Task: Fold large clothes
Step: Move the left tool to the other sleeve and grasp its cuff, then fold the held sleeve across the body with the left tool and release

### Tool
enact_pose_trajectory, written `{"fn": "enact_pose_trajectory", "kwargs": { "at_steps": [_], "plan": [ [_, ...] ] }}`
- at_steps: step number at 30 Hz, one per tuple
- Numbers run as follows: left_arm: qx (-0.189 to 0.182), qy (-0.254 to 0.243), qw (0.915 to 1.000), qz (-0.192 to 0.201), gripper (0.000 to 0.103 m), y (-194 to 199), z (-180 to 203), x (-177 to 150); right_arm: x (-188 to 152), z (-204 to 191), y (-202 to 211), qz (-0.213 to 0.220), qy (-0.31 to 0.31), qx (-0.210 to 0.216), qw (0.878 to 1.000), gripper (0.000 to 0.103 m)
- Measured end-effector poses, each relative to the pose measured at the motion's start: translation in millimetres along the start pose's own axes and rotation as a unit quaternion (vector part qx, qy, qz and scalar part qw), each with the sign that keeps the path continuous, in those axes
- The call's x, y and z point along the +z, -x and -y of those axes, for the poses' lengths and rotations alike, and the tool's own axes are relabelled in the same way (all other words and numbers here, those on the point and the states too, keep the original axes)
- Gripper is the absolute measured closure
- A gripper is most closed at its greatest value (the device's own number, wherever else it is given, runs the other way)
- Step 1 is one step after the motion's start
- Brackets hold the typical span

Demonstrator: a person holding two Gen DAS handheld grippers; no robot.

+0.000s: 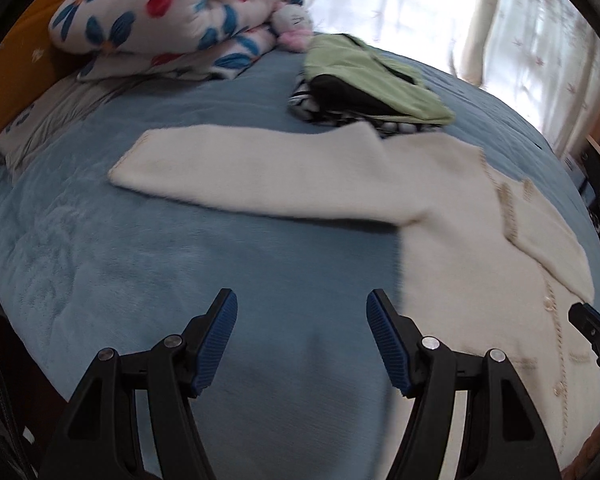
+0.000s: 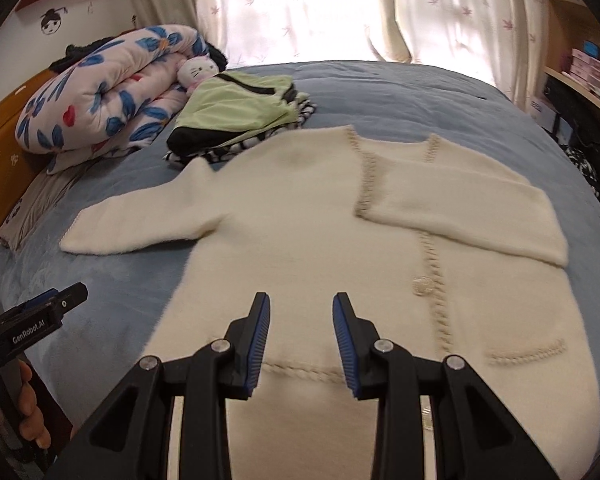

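Note:
A cream knitted cardigan (image 2: 300, 220) lies flat, front up, on the blue bed cover (image 2: 400, 92). Its right sleeve (image 2: 460, 208) is folded across the chest. Its left sleeve (image 1: 252, 176) stretches out to the left. My left gripper (image 1: 302, 320) is open and empty, above bare blue cover just left of the cardigan body (image 1: 480, 280). My right gripper (image 2: 302, 320) is open and empty, above the cardigan's lower front near a button (image 2: 422, 282). The left gripper also shows at the left edge of the right wrist view (image 2: 40, 316).
A stack of folded clothes, green on top (image 2: 236, 108), lies beyond the cardigan. A flowered rolled quilt (image 2: 100, 92) and a plush toy (image 2: 194, 72) sit at the bed head. Curtains (image 2: 300, 8) hang behind. Shelves (image 2: 580, 64) stand to the right.

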State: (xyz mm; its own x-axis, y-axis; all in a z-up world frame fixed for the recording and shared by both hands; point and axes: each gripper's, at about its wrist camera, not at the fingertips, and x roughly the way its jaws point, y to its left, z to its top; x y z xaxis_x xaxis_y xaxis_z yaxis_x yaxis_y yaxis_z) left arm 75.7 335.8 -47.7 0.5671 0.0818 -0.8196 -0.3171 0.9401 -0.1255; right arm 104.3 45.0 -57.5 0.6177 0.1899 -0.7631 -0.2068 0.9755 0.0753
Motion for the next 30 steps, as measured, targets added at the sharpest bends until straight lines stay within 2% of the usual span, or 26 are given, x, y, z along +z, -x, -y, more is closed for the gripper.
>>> {"fn": "enact_pose_trajectory", "kwargs": {
  "at_steps": [7,12,15,21,23,25,26,29,30],
  "plan": [
    [-0.011,0.07,0.9965,-0.044,0.037,-68,-99,32,9,-54,-54,-0.025,0.045,-0.001,0.999,0.07],
    [-0.073,0.11,0.9884,-0.075,0.037,-116,-149,59,22,-92,-89,-0.023,0.079,-0.011,0.997,0.07],
    [-0.107,0.109,0.9849,-0.081,0.037,-136,-162,73,30,-109,-107,-0.028,0.087,-0.004,0.996,0.07],
    [-0.135,0.082,0.9844,-0.077,0.037,-168,-169,100,37,-131,-131,-0.043,0.096,-0.001,0.994,0.071],
    [-0.124,0.069,0.9875,-0.07,0.05,-173,-158,109,36,-133,-135,-0.047,0.094,0.001,0.994,0.071],
    [-0.112,0.062,0.9899,-0.062,0.079,-178,-154,114,35,-135,-136,-0.05,0.095,0.0,0.994,0.071],
    [-0.116,0.065,0.9896,-0.057,0.086,-179,-153,116,34,-135,-136,-0.051,0.094,-0.001,0.994,0.071],
    [-0.097,0.052,0.9931,-0.04,0.095,-172,-145,117,32,-131,-131,-0.052,0.087,0.0,0.995,0.071],
    [-0.074,0.033,0.9964,-0.025,0.096,-163,-134,117,32,-128,-127,-0.051,0.084,0.001,0.995,0.071]
  ]
}}
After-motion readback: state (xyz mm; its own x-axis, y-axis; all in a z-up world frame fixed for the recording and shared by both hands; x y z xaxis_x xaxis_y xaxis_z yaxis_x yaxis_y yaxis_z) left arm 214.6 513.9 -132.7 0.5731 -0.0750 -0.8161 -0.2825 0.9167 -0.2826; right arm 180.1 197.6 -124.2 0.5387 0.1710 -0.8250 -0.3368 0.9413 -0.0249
